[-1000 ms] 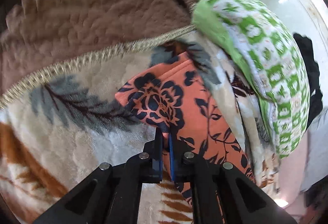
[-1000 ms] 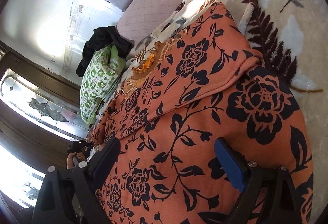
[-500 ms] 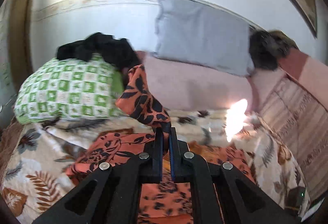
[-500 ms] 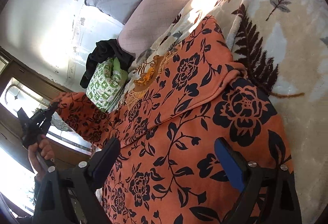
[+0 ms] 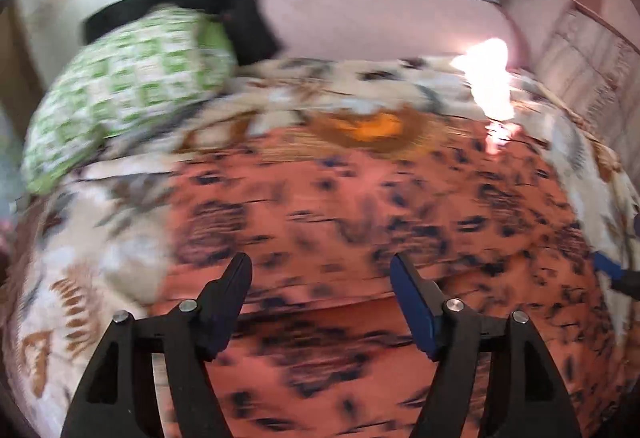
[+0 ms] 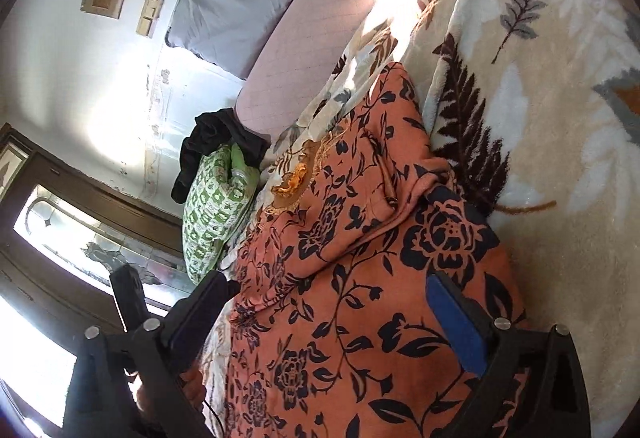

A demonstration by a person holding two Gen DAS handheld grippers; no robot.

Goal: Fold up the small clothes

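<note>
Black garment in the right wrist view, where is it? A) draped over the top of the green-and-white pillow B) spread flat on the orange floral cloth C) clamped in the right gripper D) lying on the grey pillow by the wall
A: the black garment hangs over the upper end of the green-and-white pillow, apart from the orange floral cloth, and nothing sits between the right gripper fingers.

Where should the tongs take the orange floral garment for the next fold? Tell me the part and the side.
Grip the orange floral garment at its near hem corner beside the right tongs, coming in low from the near side. That edge lies flat and free on the leaf-print blanket, while the far end is already folded over in layers, which are harder to pinch cleanly.
</note>
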